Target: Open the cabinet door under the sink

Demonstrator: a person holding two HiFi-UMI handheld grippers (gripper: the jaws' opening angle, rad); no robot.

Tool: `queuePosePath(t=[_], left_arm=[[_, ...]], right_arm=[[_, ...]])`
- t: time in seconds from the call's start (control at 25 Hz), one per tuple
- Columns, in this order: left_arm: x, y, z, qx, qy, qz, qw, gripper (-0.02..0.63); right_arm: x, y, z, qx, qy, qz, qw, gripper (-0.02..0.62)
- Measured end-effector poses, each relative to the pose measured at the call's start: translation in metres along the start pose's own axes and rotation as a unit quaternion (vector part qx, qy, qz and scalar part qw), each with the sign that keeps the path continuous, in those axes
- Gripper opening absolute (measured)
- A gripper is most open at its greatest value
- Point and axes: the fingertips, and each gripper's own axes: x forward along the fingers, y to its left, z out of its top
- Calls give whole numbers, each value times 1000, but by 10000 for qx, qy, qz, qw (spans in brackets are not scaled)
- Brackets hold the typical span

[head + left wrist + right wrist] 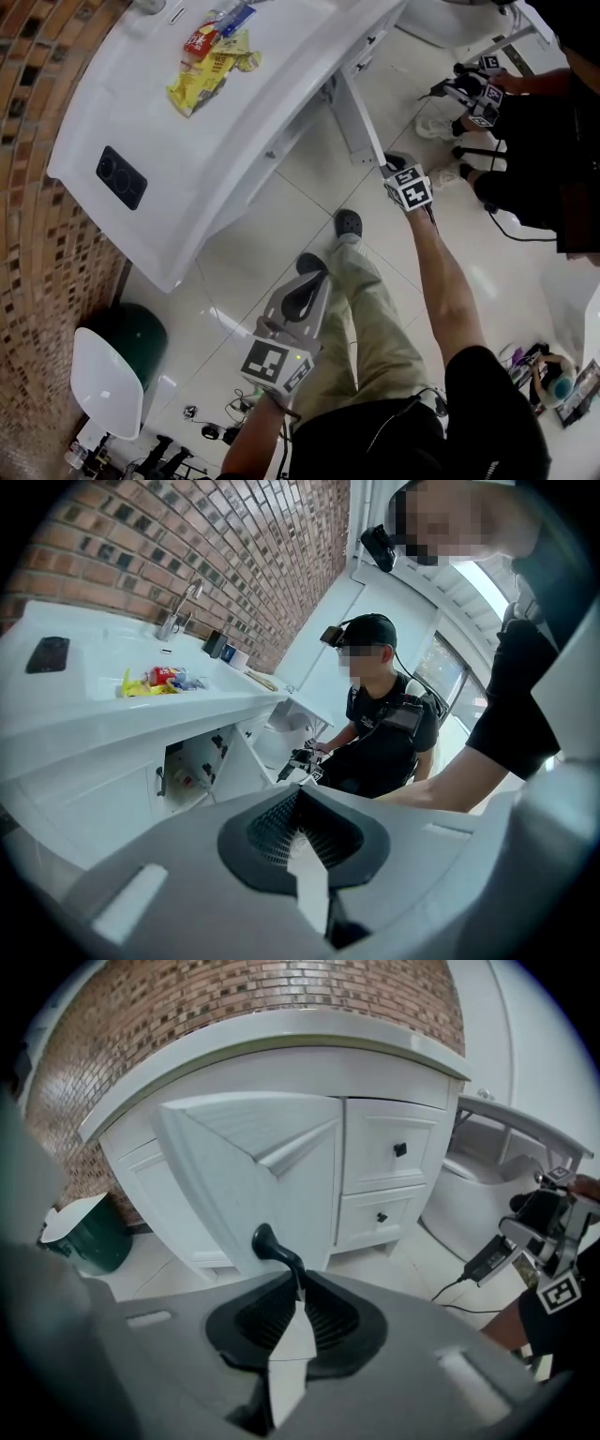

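Observation:
The white cabinet door (253,1166) under the counter stands swung out from its frame. Its black handle (270,1243) runs from the door's face into the tips of my right gripper (298,1290), which is shut on it. In the head view the door (349,108) shows edge-on, with the right gripper (392,164) at its outer end. The left gripper view shows the dark cabinet inside (192,771) beside the open door (253,761), below the faucet (183,607). My left gripper (314,281) hangs lower, away from the cabinet, shut (302,803) on nothing.
Snack packets (211,56) and a black device (121,176) lie on the white counter (234,141). A green bin with a white lid (106,380) stands by the brick wall. Two drawers (389,1152) sit right of the door. Another person (525,141) with grippers sits at the right.

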Motion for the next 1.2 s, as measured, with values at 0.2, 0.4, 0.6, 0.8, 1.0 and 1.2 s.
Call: queuePosePath(t=[0.2,0.4,0.6,0.8,1.0,1.2], left_arm=[[10,-1,4,-32,6,24,10000,15],[17,4,9,-54,0,109,9999,15],[26,9,14,-80,-6,183,9998,15],[38,10,20,-143,-34,221,9996,15],[52,12,25,-211,-51,232,9995,15],[67,20,32,-278,-91,290,9992,15]], right_arm=[[-5,-17,-5,-25,20,-7,10000,15],[-9,-39,-9,3,6,-31,10000,12],[-12,-68,-13,59,-25,-2,10000,9],[-15,-100,-14,366,-168,102,9991,9],[-16,-142,-10,957,-263,-26,9951,-7],[-14,-147,-7,808,-112,256,9963,-8]])
